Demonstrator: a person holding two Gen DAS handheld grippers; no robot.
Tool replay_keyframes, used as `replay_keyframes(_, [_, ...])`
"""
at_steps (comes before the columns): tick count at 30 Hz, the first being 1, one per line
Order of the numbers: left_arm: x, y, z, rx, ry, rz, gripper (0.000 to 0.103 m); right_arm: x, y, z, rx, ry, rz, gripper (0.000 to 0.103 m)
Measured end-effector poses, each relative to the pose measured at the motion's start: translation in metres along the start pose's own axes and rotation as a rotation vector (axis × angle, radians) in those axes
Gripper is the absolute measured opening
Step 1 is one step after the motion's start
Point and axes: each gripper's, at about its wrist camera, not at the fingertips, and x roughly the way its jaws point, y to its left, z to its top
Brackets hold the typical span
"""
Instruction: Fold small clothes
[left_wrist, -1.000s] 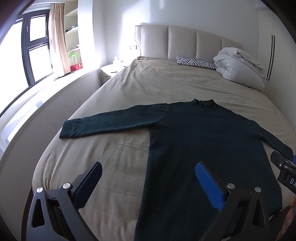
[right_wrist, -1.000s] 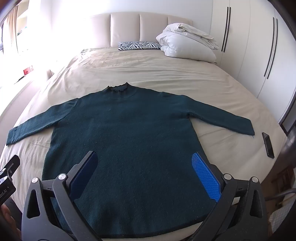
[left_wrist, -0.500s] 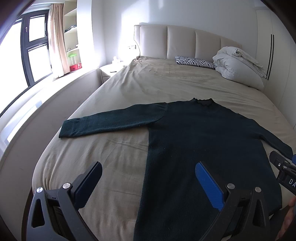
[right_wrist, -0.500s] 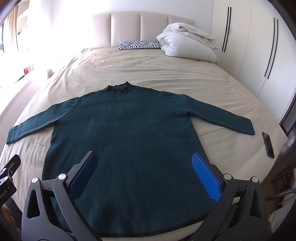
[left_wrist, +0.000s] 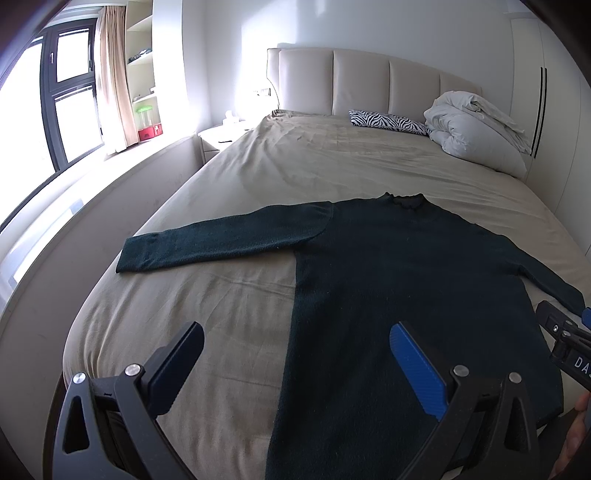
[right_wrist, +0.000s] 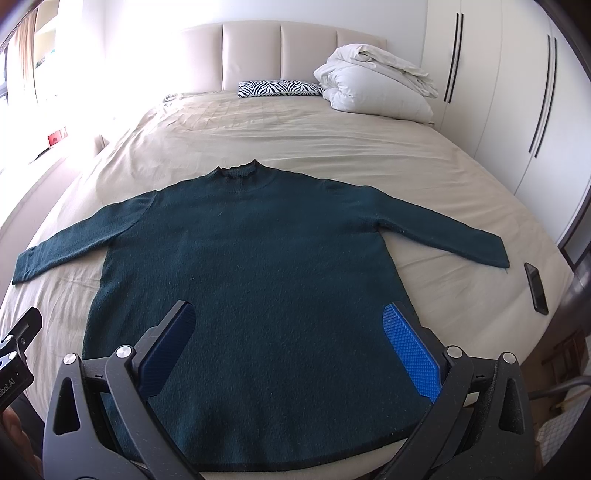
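Observation:
A dark green long-sleeved sweater (right_wrist: 258, 266) lies flat and face up on the beige bed (right_wrist: 295, 133), both sleeves spread out sideways, collar pointing at the headboard. My right gripper (right_wrist: 291, 339) hovers open above the sweater's lower body, near the hem, holding nothing. In the left wrist view the same sweater (left_wrist: 406, 280) fills the right half, its left sleeve (left_wrist: 221, 240) stretched over the sheet. My left gripper (left_wrist: 295, 354) is open above the sweater's left side edge, empty. The other gripper's tip (left_wrist: 565, 336) shows at the right edge.
A black phone (right_wrist: 536, 288) lies on the bed beyond the right sleeve's cuff. A zebra-print pillow (right_wrist: 277, 88) and a bundled white duvet (right_wrist: 373, 88) sit by the headboard. White wardrobes (right_wrist: 517, 92) line the right side; a window ledge (left_wrist: 110, 177) and nightstand (left_wrist: 218, 140) stand left.
Both views have drifted very slightly; the sweater lies as before and both grippers stay open.

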Motion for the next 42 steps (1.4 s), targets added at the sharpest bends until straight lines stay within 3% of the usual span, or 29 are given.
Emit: replay_keyframes(42, [0.007, -0.002, -0.01, 0.0, 0.012, -0.002, 0.103, 0.01, 0.005, -0.008, -0.007, 0.009, -0.002, 0.103])
